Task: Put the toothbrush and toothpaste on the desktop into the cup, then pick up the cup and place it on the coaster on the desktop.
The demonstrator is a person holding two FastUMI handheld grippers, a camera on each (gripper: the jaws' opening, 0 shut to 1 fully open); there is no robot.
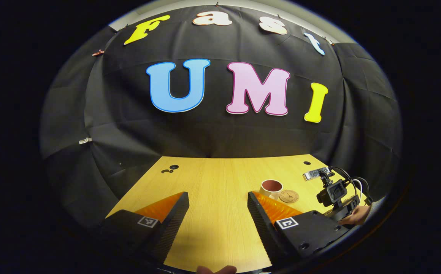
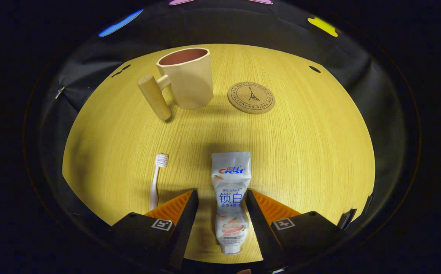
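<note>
1. In the right gripper view, the right gripper (image 2: 220, 207) hangs over the desktop (image 2: 311, 152) with its jaws apart, and the toothpaste (image 2: 230, 198) lies flat between the two fingers, running away from the camera. The left finger stands clear of the tube; the right finger (image 2: 254, 213) sits just beside its edge, and whether it touches cannot be told. Nothing is gripped.
2. Just left of that gripper's left finger lies the toothbrush (image 2: 155, 182), bristle head pointing away, roughly parallel to the tube and apart from it.
3. Farther back the cup (image 2: 186, 82) stands upright, its wooden handle (image 2: 154, 97) sticking out to the left. The coaster (image 2: 251, 97) lies flat just to its right, near but apart.
4. In the left gripper view, the left gripper (image 1: 218, 205) is wide open over bare desktop (image 1: 213, 179), holding and touching nothing.
5. Beyond its right finger stand the cup (image 1: 271, 187) and coaster (image 1: 289, 196), with the right gripper (image 1: 334, 194) farther right, a hand (image 1: 357, 217) beneath it.
</note>
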